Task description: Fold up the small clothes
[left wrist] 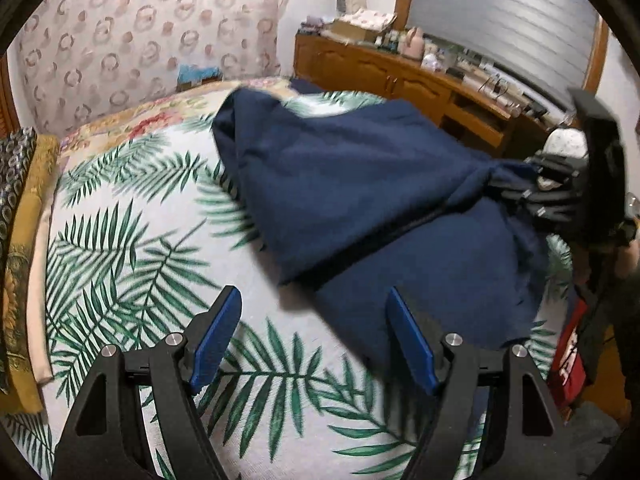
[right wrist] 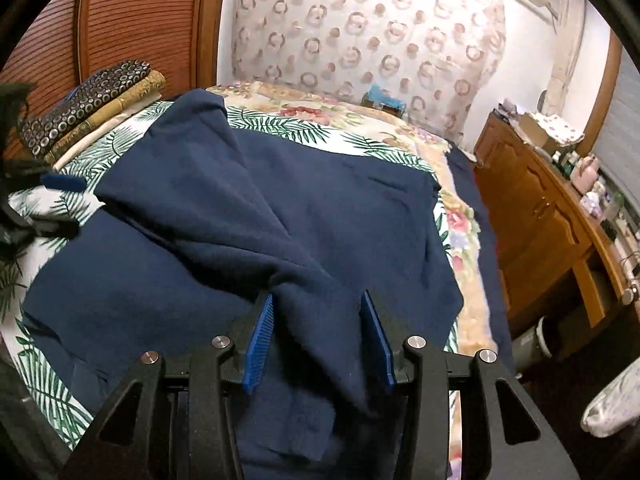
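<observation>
A navy blue garment [left wrist: 360,184] lies on a bed with a palm-leaf sheet [left wrist: 132,216]. My left gripper [left wrist: 314,316] is open and empty, just above the sheet at the garment's near edge. My right gripper [right wrist: 318,316] has a bunched fold of the navy garment [right wrist: 248,216] between its blue pads [right wrist: 260,340] and lifts it, so the cloth drapes up from the bed. It also shows in the left wrist view [left wrist: 520,192], at the right with the cloth pulled taut to it. The left gripper's tip shows at the left edge of the right wrist view [right wrist: 60,182].
Folded patterned fabrics [right wrist: 88,100] are stacked at the bed's far left edge. A wooden sideboard [right wrist: 552,216] with bottles and boxes stands along the right side. A floral quilt [right wrist: 452,184] lies under the sheet. A patterned curtain [right wrist: 360,24] hangs behind the bed.
</observation>
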The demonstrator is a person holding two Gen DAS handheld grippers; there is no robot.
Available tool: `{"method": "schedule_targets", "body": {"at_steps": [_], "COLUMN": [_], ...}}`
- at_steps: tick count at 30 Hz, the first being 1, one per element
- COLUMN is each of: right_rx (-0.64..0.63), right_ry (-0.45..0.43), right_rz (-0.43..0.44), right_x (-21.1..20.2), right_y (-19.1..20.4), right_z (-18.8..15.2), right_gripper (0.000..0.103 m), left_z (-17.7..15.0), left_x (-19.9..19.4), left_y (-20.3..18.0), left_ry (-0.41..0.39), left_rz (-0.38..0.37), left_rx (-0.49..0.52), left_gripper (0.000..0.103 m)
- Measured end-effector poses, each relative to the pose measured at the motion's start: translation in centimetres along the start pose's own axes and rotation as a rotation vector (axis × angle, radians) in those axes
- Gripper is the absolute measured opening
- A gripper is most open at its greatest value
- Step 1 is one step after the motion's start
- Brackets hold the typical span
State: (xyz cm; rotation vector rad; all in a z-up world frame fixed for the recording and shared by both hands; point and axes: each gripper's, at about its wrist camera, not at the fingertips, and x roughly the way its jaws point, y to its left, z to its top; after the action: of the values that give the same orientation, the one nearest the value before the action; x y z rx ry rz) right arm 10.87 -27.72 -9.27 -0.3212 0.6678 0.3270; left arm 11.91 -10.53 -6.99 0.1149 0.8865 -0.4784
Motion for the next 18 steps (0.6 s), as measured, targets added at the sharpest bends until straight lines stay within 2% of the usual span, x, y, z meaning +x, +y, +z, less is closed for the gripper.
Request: {"method": "schedule_targets", "body": {"at_steps": [5,10,11,15,18], "right_rx": [-0.009,-0.043,-0.045,-0.042,-0.047], "right_ry": [0.024,0.058,0.06,0.051,0.023], "right_rz": [0.024,0.04,0.048,0.065,0.074], "right_x": [0.2,0.5,0.3,-0.3,-1.2], "right_y": [-0.4,0.0,0.0,0.0,0.3], "right_z": [0.3,0.3,0.3,0.4,0.4], "right_gripper": [0.043,0.022,0.015,0.012,0.01], "left_z": [-0.3,-0.3,-0.3,-0.3,-0.3], "left_x": [0.8,1.2,1.3,1.7,1.7], "left_y": [0.3,0.4,0.3,0.0,-0.2], "left_ry": [0.026,0.043,0.046,0.058,0.059], "left_rz": [0.018,0.032,0.035,0.034,0.036], "left_rx": [-0.002,0.011,0.016,0.041,0.044], "left_gripper": [0.076,0.079,0.08,0.087,0.088]}}
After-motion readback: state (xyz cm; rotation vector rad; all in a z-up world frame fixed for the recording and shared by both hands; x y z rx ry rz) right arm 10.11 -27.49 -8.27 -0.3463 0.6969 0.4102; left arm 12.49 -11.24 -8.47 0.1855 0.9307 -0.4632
